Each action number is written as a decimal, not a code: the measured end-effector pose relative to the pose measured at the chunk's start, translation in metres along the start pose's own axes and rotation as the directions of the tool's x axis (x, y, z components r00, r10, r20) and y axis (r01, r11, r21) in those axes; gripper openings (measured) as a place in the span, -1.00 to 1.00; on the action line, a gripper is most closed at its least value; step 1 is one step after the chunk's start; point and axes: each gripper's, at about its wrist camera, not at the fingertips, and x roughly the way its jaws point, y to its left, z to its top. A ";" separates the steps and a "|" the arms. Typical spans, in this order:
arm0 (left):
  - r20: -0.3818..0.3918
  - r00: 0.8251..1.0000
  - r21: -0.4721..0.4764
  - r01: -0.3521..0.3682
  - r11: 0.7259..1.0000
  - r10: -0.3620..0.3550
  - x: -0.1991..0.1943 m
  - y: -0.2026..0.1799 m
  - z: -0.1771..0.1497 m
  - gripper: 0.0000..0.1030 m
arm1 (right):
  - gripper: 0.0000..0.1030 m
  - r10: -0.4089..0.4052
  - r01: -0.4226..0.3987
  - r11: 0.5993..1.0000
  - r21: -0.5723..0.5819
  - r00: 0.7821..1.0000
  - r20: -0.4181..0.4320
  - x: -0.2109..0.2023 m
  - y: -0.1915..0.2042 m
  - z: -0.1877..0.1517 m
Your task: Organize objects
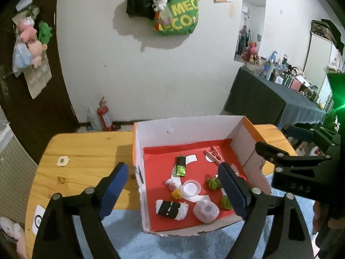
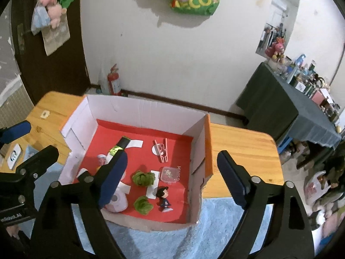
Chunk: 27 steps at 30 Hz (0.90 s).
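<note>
An open cardboard box (image 1: 185,127) (image 2: 140,108) with white walls and a red floor sits on the wooden table. Inside lie a black-and-white roll (image 1: 171,210), a pink round dispenser (image 1: 206,211), a white ring (image 1: 190,187), two green fuzzy clumps (image 2: 143,178) (image 2: 143,204), a pink clip (image 2: 162,150), a black-and-green packet (image 1: 181,165), a clear small case (image 2: 169,173) and a dark-haired figurine (image 2: 163,198). My left gripper (image 1: 172,170) hovers above the box's left side, open and holding nothing. My right gripper (image 2: 173,156) hovers above the box's right side, open with nothing between its fingers.
The box's near end rests on a light blue fuzzy cloth (image 1: 129,237). The wooden table (image 1: 86,151) carries a small white sticker (image 1: 62,161) left of the box. A fire extinguisher (image 1: 104,116) stands by the wall, and a dark-draped side table (image 1: 269,99) crowded with items stands at the right.
</note>
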 end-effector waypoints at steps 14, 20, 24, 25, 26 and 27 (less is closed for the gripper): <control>0.140 0.990 0.009 -0.016 1.000 0.014 -0.062 0.005 -0.046 0.99 | 0.79 -0.005 -0.008 0.995 0.095 0.990 0.140 -0.060 -0.011 -0.050; 0.143 0.990 -0.002 0.008 1.000 -0.008 -0.076 0.004 -0.073 0.99 | 0.81 0.009 -0.026 0.994 0.102 0.987 0.160 -0.070 -0.006 -0.082; 0.137 0.991 -0.004 0.014 1.000 -0.013 -0.081 0.002 -0.090 0.99 | 0.81 -0.006 -0.013 0.994 0.107 0.986 0.169 -0.076 -0.001 -0.104; 0.138 0.990 -0.006 0.012 1.000 -0.011 -0.082 0.001 -0.094 0.99 | 0.81 -0.004 -0.014 0.994 0.106 0.987 0.162 -0.076 0.001 -0.109; 0.140 0.990 -0.009 0.010 1.000 -0.008 -0.083 0.001 -0.098 0.99 | 0.81 0.001 -0.018 0.994 0.106 0.988 0.157 -0.076 0.002 -0.112; 0.140 0.990 -0.010 0.007 1.000 -0.005 -0.083 0.001 -0.102 0.99 | 0.81 0.003 -0.020 0.994 0.108 0.988 0.157 -0.076 0.003 -0.117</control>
